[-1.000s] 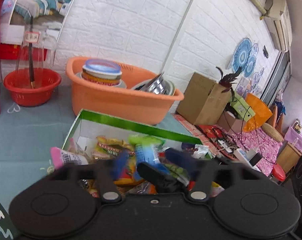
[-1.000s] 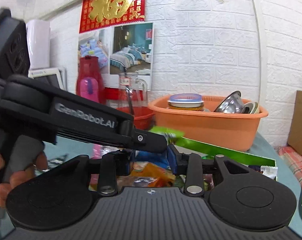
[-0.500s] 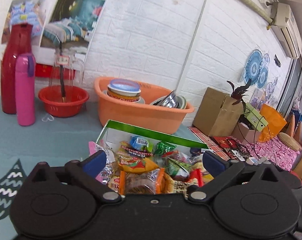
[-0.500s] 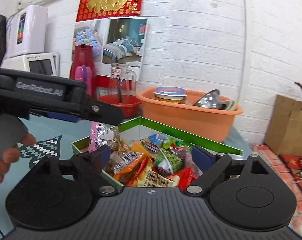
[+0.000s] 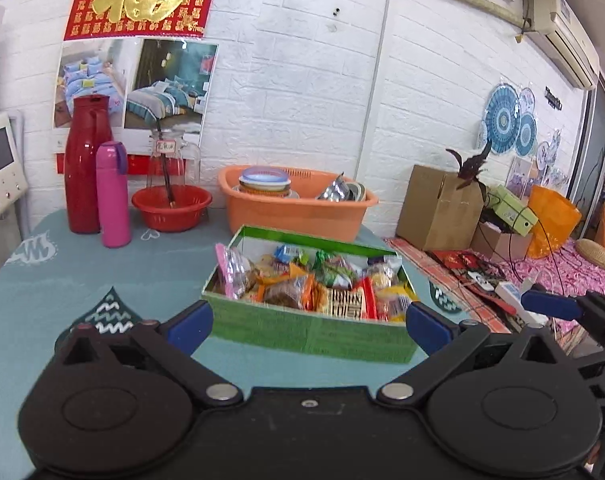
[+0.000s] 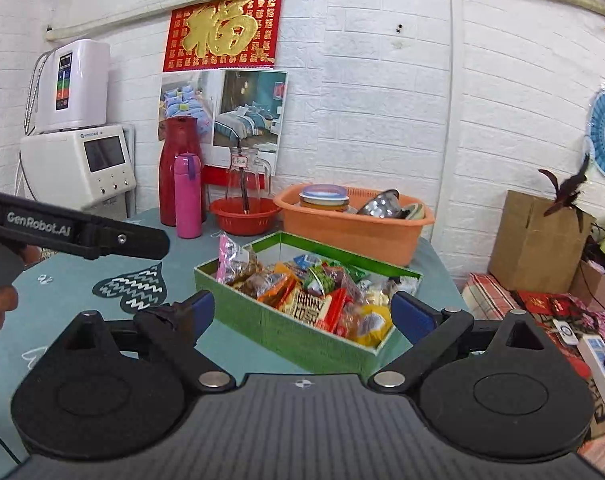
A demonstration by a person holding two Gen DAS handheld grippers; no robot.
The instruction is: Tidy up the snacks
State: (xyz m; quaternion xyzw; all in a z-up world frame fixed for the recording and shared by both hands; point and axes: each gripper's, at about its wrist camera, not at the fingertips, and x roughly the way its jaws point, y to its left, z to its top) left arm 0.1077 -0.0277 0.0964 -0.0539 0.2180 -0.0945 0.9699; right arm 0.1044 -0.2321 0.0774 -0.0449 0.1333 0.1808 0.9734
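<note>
Left tongs (image 5: 308,322): spread wide, empty.
Right tongs (image 6: 302,314): spread wide, empty.
Snack box (image 5: 310,334): 12 o'clock; descend slowly onto one packet.

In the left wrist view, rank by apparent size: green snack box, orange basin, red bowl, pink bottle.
1. green snack box, though it sits nearest the camera
2. orange basin
3. red bowl and pink bottle look about alike; not ranked
</note>
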